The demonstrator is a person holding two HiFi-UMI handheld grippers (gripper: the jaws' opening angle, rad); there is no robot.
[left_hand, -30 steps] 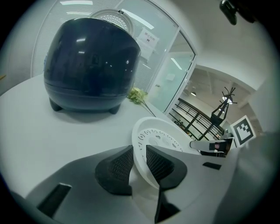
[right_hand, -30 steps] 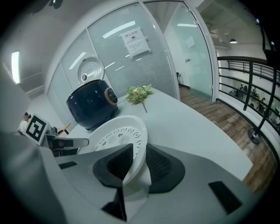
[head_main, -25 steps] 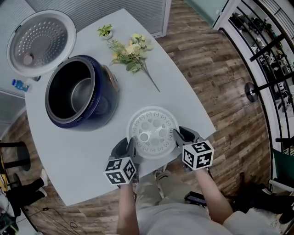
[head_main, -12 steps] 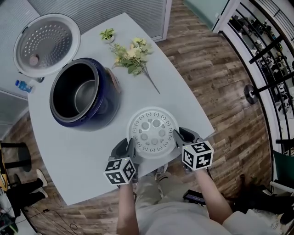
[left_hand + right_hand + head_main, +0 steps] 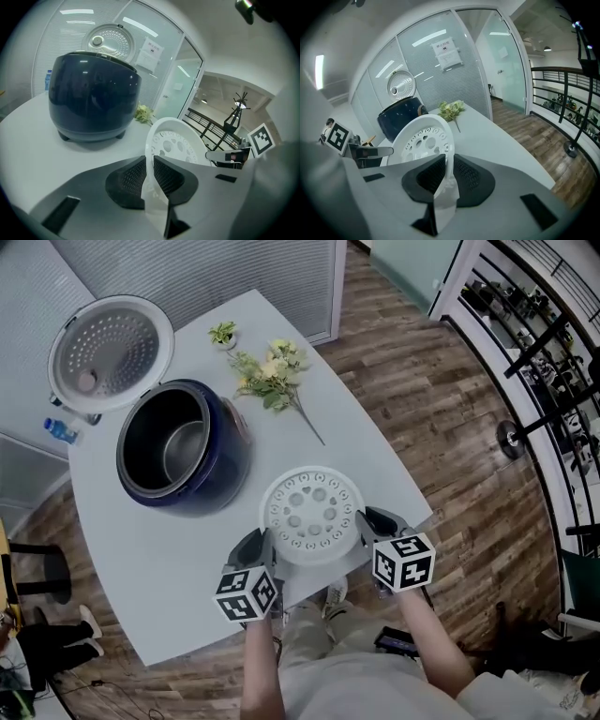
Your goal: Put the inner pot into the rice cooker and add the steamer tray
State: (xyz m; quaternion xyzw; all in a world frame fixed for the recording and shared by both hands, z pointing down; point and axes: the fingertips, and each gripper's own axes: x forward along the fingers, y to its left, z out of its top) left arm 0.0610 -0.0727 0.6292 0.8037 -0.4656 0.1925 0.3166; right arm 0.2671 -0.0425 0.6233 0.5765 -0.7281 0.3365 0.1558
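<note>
Two narrow pinches are all that carry the steamer tray [image 5: 312,512]. The left hand-held gripper [image 5: 261,547] bites its rim at 8 o'clock and the right hand-held gripper [image 5: 367,524] at 4 o'clock, both pairs of jaws having just closed further onto the thin white edge. If one hand travels faster or rolls, I judge the rim could twist out of the pads and the tray drop onto the surface [image 5: 169,559]. It could also arrive tilted and catch the lip of the rice cooker [image 5: 223,470], which stands at 10 o'clock from it with the inner pot [image 5: 183,451] seated inside and its lid [image 5: 110,351] swung open beyond. The tray is a shallow white plastic disc with round holes ringing its floor. It sits near the surface's front edge, seemingly lifted clear.
</note>
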